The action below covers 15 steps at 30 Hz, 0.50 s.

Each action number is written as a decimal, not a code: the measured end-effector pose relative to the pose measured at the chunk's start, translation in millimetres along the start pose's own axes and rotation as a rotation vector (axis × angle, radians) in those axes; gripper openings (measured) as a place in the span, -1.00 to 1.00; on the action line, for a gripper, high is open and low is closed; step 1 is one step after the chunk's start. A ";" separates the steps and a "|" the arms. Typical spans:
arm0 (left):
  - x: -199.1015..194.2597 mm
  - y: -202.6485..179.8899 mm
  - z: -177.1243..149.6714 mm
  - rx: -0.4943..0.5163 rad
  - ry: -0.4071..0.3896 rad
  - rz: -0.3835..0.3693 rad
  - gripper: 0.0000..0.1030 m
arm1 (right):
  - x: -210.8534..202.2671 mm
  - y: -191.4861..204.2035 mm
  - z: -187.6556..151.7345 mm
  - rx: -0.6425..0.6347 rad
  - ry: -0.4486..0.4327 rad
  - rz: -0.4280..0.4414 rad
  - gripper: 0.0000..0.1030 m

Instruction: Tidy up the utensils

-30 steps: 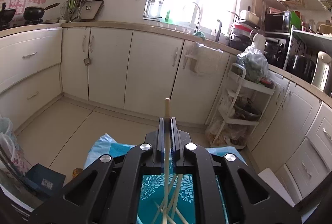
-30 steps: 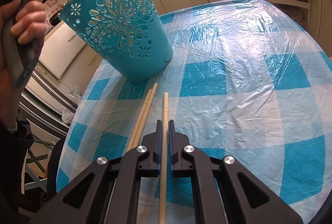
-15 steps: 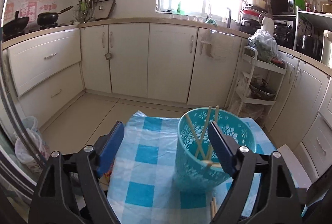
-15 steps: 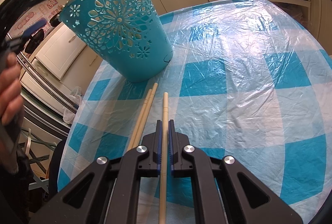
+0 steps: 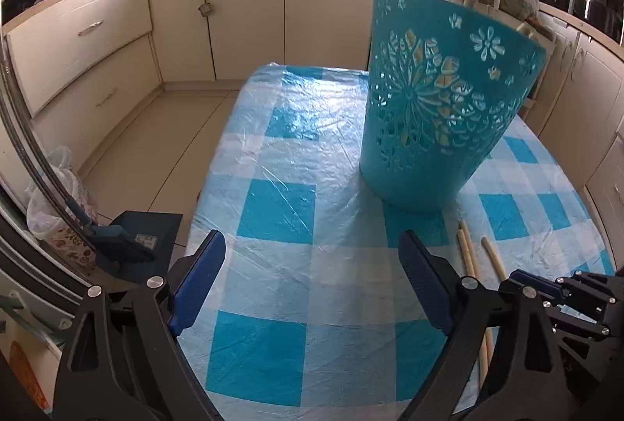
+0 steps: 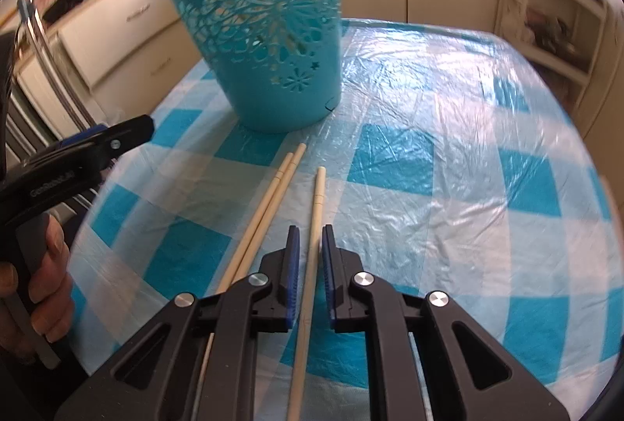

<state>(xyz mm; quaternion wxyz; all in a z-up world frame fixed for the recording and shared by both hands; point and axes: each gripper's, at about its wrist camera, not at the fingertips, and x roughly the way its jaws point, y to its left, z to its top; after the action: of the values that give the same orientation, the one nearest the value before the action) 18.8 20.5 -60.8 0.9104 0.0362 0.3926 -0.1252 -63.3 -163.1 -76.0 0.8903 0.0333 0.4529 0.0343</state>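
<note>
Right claw (image 6: 309, 257) straddling 1 loose chopstick (image 6: 314, 226) on the checked surface (image 6: 448, 187), jaws opening, a sliver of gap visible on each side of the stick, so released rather than clenched. Left claw (image 5: 312, 280) spread wide and empty, jaws opening, hanging low over the surface just left of the right claw, with the holding hand (image 6: 43, 276) visible at the edge of the right view.

Probable step: taking up the single chopstick for the teal basket (image 5: 440, 109). To do it well: re-centre on the stick, close squarely across its width, lift clear before swinging toward the rim, then tip steeply so the stick drops in end first. Thin round wood likely to roll or pivot under a skewed pinch.

2 more chopsticks (image 6: 265, 210) lying side by side, touching each other, just left of the single one; easy to nudge or catch with the left finger of the right claw. Pale sticks already showing through the basket's cut-outs. Basket standing near, just beyond the stick tips. Crinkled plastic cover on the surface likely to let things slide. Left claw close by, a possible obstruction on the way to the basket.
</note>
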 end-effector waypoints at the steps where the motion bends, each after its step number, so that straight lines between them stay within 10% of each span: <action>1: 3.5 -1.3 -1.4 0.003 0.008 -0.003 0.68 | 1.0 2.7 0.6 -0.017 0.001 -0.014 -0.78; 15: 8.9 -12.7 -4.7 0.037 0.029 -0.007 0.72 | -1.3 -2.2 -3.4 0.004 0.004 -0.047 -0.67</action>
<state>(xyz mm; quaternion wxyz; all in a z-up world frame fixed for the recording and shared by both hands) 18.0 7.2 -70.1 0.9034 0.0534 0.4036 -0.1350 -66.7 -165.3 -77.2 0.8898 0.0244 0.4555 0.0124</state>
